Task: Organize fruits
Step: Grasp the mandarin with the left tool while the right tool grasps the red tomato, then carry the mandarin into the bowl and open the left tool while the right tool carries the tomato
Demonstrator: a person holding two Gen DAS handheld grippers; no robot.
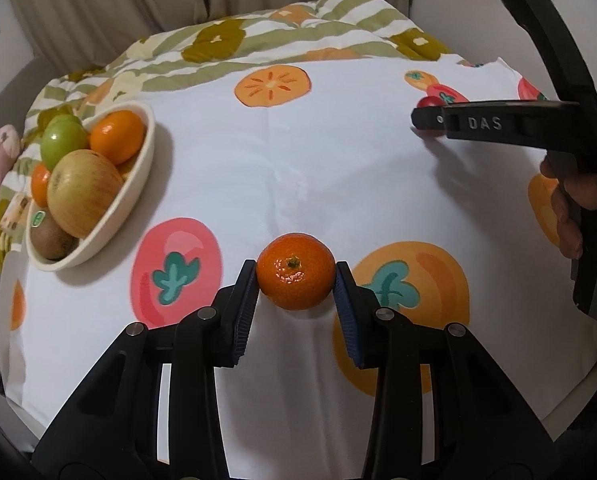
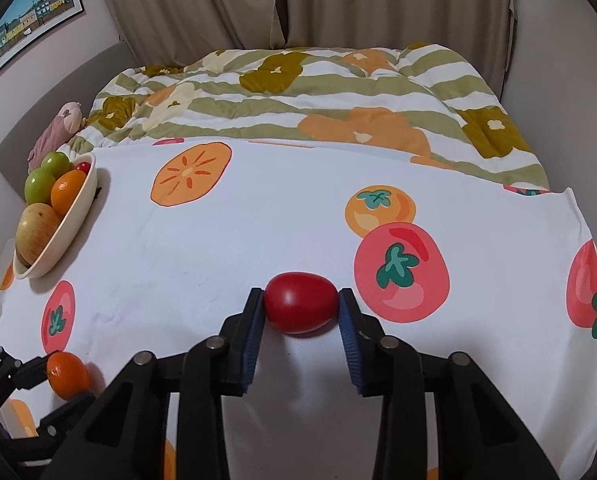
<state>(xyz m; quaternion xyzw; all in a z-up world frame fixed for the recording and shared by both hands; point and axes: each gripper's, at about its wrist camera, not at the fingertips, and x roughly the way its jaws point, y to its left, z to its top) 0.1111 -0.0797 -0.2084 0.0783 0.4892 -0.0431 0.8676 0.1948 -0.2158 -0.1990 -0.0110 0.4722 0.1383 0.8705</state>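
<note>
Curtains and a rumpled flowered duvet back a bed covered by a white sheet printed with persimmons and tomatoes. Both grippers are clamped on fruit low over that sheet. The left gripper holds a mandarin, stem up, its pads pressing the fruit's two sides. The right gripper holds a small red tomato, whose long axis runs straight across from pad to pad, so it is gripped end to end; a slip along that axis looks possible if the grip eases. Whether either fruit has cleared the sheet I cannot tell. A cream bowl sits at the far left of the sheet, already loaded with a large apple, two green apples, a kiwi and oranges. From both grippers the bowl lies forward and to the left, and the left gripper is clearly nearer, with the right one well apart on the other side. I judge the mandarin should go first, since the tomato's path to the bowl would cross in front of the left gripper.
</note>
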